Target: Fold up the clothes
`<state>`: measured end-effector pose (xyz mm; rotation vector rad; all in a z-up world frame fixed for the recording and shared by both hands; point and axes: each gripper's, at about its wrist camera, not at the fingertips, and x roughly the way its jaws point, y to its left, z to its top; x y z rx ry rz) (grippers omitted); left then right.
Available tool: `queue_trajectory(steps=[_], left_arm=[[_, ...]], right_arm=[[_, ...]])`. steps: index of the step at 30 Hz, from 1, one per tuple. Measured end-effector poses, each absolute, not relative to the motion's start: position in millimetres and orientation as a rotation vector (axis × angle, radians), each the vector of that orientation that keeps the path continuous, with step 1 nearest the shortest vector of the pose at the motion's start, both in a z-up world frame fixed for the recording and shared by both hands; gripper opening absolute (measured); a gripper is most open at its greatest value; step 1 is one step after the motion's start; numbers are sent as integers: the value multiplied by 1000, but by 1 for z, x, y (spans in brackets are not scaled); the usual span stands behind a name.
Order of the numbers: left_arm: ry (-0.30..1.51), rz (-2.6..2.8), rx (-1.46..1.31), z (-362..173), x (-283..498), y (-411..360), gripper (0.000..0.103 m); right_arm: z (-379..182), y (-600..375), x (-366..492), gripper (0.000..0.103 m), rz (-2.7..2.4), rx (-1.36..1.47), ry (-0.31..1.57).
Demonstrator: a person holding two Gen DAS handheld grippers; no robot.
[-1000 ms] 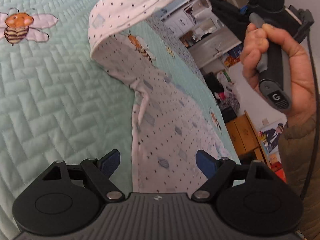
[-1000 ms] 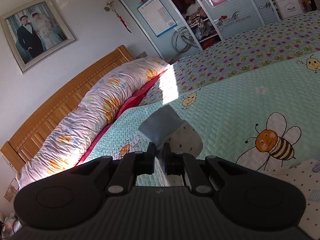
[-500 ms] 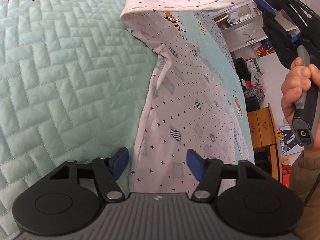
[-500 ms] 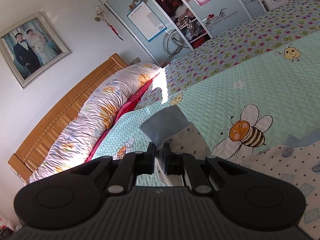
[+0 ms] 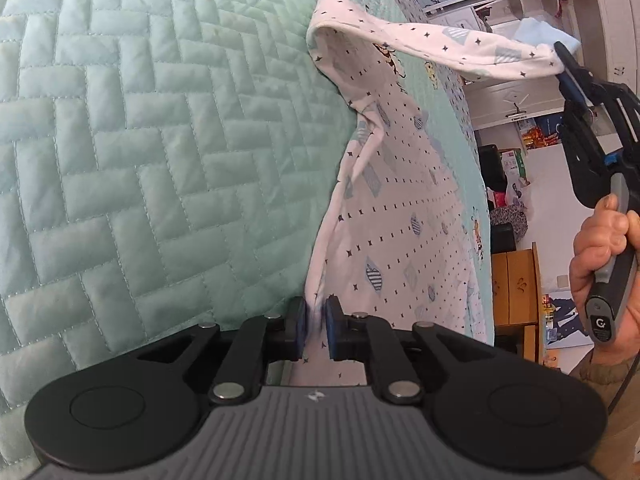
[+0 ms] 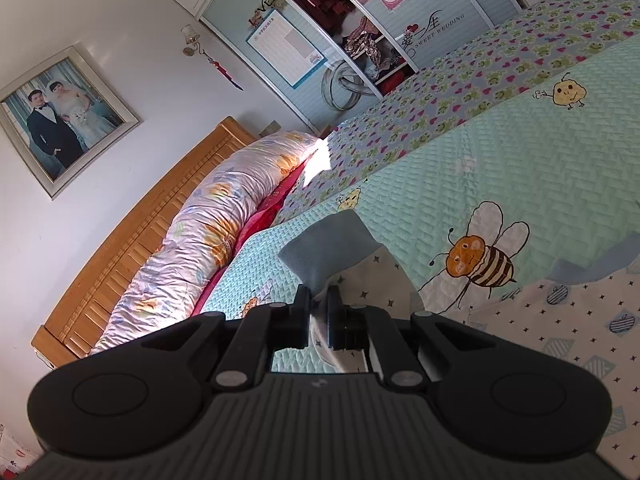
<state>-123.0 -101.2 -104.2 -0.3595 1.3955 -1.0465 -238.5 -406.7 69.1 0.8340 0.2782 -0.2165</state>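
Note:
A white garment (image 5: 400,216) printed with small stars and blue patches lies on the mint quilted bedspread (image 5: 140,140). My left gripper (image 5: 315,322) is shut on the garment's near edge. One long part of the garment rises off the bed to my right gripper (image 5: 566,66), which holds its blue-cuffed end in the air. In the right wrist view my right gripper (image 6: 318,312) is shut on that blue cuff (image 6: 328,244), and more of the garment (image 6: 580,320) lies at the lower right.
The bedspread (image 6: 520,168) carries bee drawings (image 6: 480,256). A rolled floral duvet (image 6: 192,248) lies against the wooden headboard (image 6: 132,236). A hand (image 5: 604,264) grips the right tool's handle. Cabinets and clutter stand beyond the bed's right edge.
My left gripper went from open around the garment's near edge to shut on it. My right gripper stayed shut on the cuff and lifted it higher and farther right.

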Motion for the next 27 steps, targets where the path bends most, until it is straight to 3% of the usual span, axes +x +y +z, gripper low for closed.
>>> queue_trajectory(steps=[2,8,18,27], left_arm=[[1342,-1039,-310,-97,-129,-106,2],[1210,-1007,-202,-70,-146,-112,2],[977,-1156,168,-25,-212,-164,2],[1071,-1131,351,-63,-235,-201,3]], right_arm=[[66,-411,-243,8,-223,849,266],[68,-425,-266,8,-266,875,161],[97,-468,-389,8,-418,827,-113],[-4,-513,-479,8,-626,957,-2]])
